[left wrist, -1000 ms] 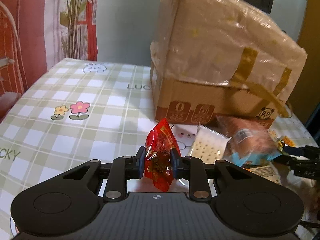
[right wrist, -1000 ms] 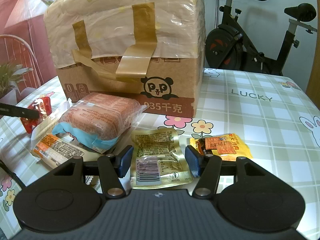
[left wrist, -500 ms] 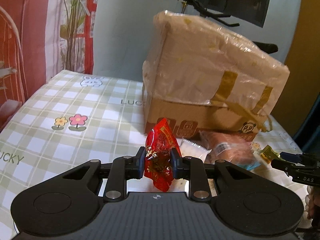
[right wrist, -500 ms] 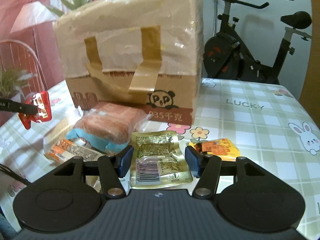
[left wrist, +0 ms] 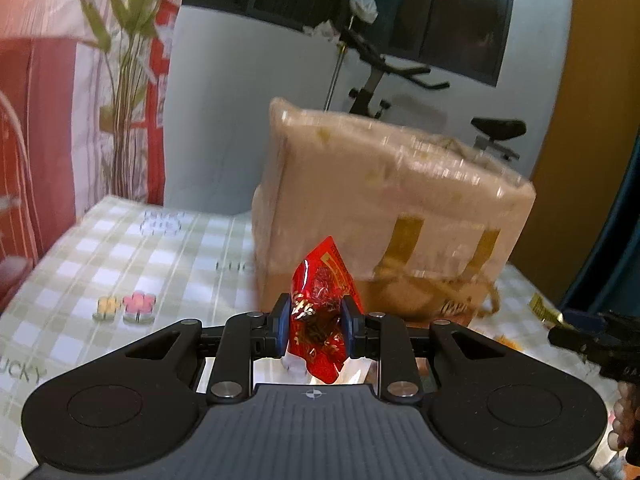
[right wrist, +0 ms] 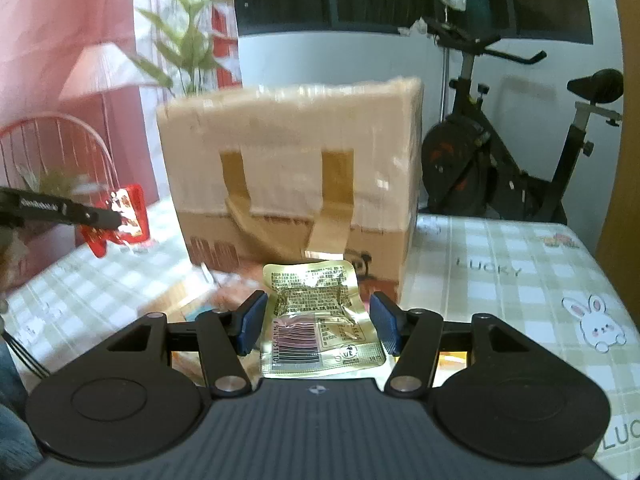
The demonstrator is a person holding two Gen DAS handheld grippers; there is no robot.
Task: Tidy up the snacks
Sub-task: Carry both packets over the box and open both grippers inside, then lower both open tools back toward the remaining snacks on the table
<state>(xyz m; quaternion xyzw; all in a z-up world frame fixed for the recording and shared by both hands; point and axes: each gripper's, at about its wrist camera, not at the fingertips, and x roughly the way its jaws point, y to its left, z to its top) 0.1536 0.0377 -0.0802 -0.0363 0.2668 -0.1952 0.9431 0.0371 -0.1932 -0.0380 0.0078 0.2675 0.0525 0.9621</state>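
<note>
The left gripper (left wrist: 314,330) pinches a red snack packet (left wrist: 322,316) in front of the cardboard box (left wrist: 384,216). The right gripper (right wrist: 318,326) holds a gold pouch (right wrist: 320,316) between half-spread fingers. Both look mid-carry; next they need lifting above the box's top.

Glossy red foil packet (left wrist: 322,312), plastic-wrapped cardboard box (left wrist: 384,200)

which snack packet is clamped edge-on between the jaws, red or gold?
The red packet, pinched upright in the left gripper. The gold packet lies flat between the right gripper's wider-set jaws.
</note>
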